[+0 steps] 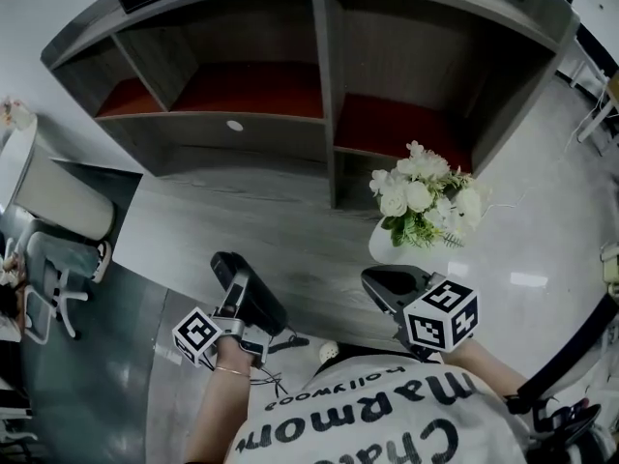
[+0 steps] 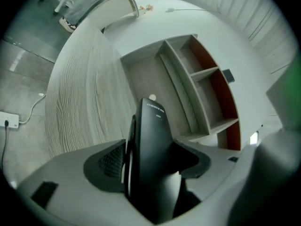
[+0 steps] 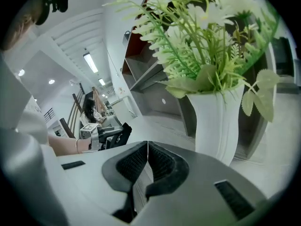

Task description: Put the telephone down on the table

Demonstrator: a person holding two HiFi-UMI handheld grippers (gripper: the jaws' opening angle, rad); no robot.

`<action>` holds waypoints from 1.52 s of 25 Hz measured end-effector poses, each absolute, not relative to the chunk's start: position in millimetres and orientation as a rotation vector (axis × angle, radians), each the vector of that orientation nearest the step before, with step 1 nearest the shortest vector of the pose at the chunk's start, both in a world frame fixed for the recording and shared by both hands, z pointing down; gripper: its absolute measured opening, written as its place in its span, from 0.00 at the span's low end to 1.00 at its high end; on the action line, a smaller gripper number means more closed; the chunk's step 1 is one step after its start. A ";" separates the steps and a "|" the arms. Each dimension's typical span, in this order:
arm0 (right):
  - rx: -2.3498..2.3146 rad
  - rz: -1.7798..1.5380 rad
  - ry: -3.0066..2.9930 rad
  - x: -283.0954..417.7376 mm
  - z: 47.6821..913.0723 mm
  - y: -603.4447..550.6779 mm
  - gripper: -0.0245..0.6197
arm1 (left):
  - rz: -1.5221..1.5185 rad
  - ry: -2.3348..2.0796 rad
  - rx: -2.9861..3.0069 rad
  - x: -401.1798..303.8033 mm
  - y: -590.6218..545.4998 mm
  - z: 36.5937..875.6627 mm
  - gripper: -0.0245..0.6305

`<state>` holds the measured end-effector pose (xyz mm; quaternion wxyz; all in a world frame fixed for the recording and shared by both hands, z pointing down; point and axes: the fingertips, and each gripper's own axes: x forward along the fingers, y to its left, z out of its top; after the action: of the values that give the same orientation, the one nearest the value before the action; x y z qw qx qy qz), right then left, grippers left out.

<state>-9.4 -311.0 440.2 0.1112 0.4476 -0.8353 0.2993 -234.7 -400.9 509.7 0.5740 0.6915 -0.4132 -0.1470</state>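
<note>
A black telephone handset (image 2: 153,159) stands up between the jaws of my left gripper (image 2: 150,161), which is shut on it, both pads pressed against its sides. In the head view the handset (image 1: 250,291) shows at the lower left over the grey wood-grain table (image 1: 290,230), with a thin cord hanging below it. My right gripper (image 1: 395,288) hovers to the right, close to a white vase of flowers (image 1: 421,206). Its pads (image 3: 141,161) meet with nothing between them. From the right gripper view the left gripper and handset (image 3: 113,136) appear at the left.
A grey shelf unit with red backing (image 1: 319,95) stands along the back of the table. The vase (image 3: 216,121) rises just ahead of the right gripper. An office chair (image 1: 58,278) is at the far left on the floor. A power strip (image 2: 7,121) lies on the floor.
</note>
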 end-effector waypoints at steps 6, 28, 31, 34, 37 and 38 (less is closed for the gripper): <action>1.341 0.908 -2.438 -0.9 444.4 -312.6 0.06 | -0.173 -0.993 1.630 -223.5 -404.4 536.8 0.51; 1.395 0.966 -2.402 11.0 453.0 -311.2 0.06 | 0.117 -1.053 1.619 -199.0 -393.9 579.0 0.51; 1.401 0.977 -2.396 12.4 454.1 -310.4 0.06 | 0.133 -1.053 1.609 -198.8 -392.0 583.6 0.51; 1.406 0.985 -2.394 13.4 454.1 -310.0 0.06 | 0.154 -1.053 1.607 -197.9 -390.8 587.3 0.51; 1.417 0.989 -2.386 15.9 455.0 -309.1 0.06 | 0.169 -1.050 1.608 -196.4 -390.8 589.7 0.51; 1.421 0.991 -2.383 16.8 455.3 -309.0 0.06 | 0.173 -1.049 1.607 -195.8 -390.9 590.3 0.51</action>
<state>16.8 -309.0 455.3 0.0973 0.4801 -0.8050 0.3348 -195.8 -390.9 590.3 0.5707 0.6850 -0.4469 0.0735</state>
